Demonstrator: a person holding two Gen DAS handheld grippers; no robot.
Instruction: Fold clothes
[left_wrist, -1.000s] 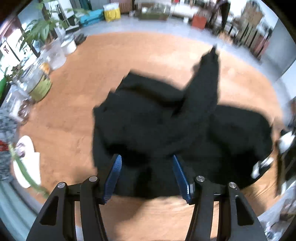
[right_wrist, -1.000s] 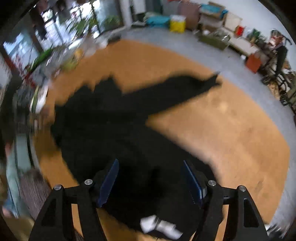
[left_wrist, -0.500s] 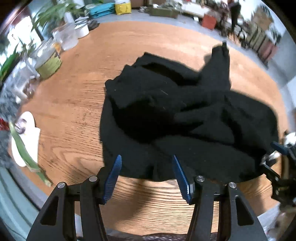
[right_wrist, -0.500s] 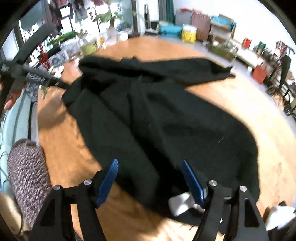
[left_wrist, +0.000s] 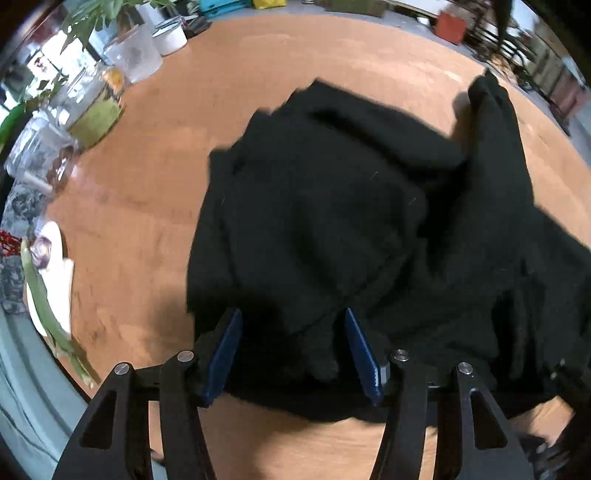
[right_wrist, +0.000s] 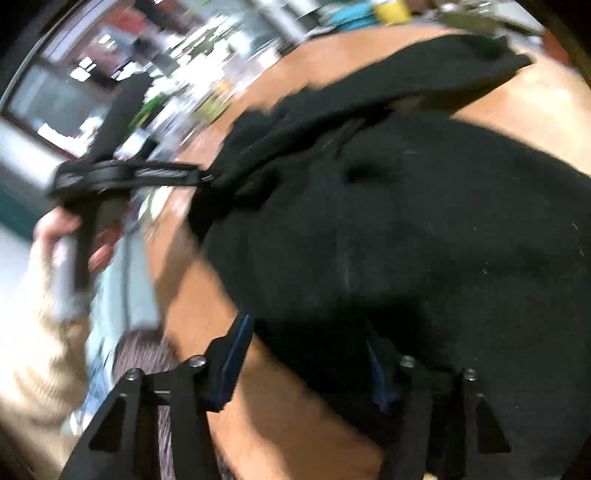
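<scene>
Both wide-open grippers, left gripper (left_wrist: 291, 332) and right gripper (right_wrist: 306, 339), have closed in on the black garment's (left_wrist: 369, 221) near hem, gripping nothing, on the wooden table (left_wrist: 147, 184).

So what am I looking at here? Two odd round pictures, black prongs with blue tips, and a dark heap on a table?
There is no robot: a person holds a two-finger tool in each hand, and a wide-angle camera on each looks along its fingers. One picture is from the left gripper, the other from the right gripper. Both are open, reaching over the near edge of a black garment that lies crumpled on the wooden table. Nothing is gripped yet. The right view also shows the person's hand holding the left tool.
</scene>
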